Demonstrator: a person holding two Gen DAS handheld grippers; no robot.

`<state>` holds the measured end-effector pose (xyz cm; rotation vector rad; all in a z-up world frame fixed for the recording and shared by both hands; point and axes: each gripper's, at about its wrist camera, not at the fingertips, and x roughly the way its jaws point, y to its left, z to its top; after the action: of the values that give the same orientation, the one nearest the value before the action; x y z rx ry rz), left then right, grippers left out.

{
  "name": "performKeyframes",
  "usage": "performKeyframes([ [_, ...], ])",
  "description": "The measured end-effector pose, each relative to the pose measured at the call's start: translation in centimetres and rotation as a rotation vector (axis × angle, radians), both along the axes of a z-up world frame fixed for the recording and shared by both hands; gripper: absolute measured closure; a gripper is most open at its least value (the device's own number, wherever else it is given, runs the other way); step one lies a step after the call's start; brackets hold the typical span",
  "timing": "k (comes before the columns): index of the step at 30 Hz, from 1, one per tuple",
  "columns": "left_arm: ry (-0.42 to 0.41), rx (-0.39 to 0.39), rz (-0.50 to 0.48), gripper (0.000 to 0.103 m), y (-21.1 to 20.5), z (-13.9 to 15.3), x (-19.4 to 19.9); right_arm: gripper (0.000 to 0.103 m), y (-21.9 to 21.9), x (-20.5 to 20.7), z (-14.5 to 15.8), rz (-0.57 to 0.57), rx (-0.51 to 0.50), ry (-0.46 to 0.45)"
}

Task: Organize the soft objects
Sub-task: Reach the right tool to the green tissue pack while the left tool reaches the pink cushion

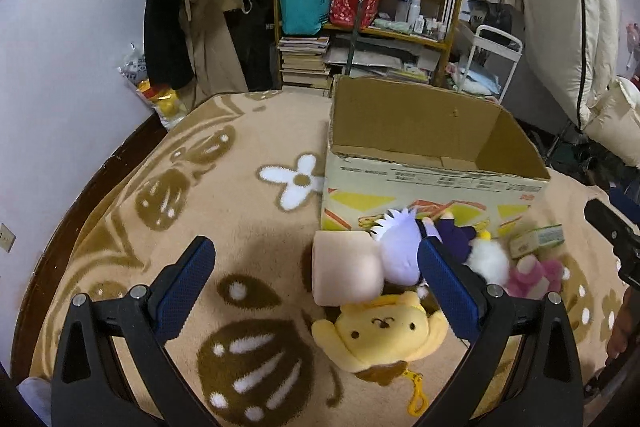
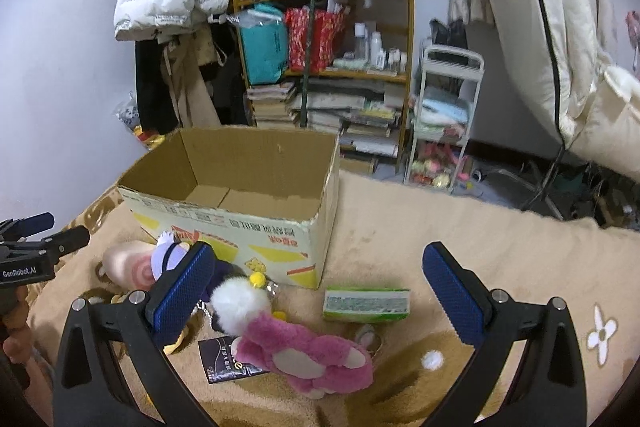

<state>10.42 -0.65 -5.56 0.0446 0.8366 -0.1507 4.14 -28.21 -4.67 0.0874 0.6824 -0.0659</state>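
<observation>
An open cardboard box point(image 1: 420, 131) stands on the blanket; it also shows in the right wrist view point(image 2: 248, 167), its inside bare. Soft toys lie in front of it: a yellow bear plush point(image 1: 384, 339), a peach cushion point(image 1: 344, 271), a white-haired purple doll point(image 1: 404, 247), a white pompom point(image 1: 488, 261) and a pink plush point(image 2: 304, 351). My left gripper point(image 1: 316, 279) is open above the cushion and the yellow bear. My right gripper point(image 2: 320, 275) is open above the pink plush and a green packet point(image 2: 366, 305).
A beige patterned blanket point(image 1: 200, 187) covers the bed. Behind it stand a cluttered wooden shelf point(image 2: 324, 39), hanging coats point(image 1: 200, 27) and a white trolley point(image 2: 444, 115). A black tag point(image 2: 224, 359) lies by the pink plush.
</observation>
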Motion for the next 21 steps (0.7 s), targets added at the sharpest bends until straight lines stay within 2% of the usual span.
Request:
performKeyframes([
  [8,0.124,0.011,0.015,0.003,-0.7,-2.8,3.3,0.000,-1.7,2.0,-2.1,-0.014,0.076,0.100],
  [21,0.221,0.056,-0.009,0.003,-2.1,-5.5,4.0,0.000,-4.9,4.5,-6.1,-0.057,0.200,0.269],
])
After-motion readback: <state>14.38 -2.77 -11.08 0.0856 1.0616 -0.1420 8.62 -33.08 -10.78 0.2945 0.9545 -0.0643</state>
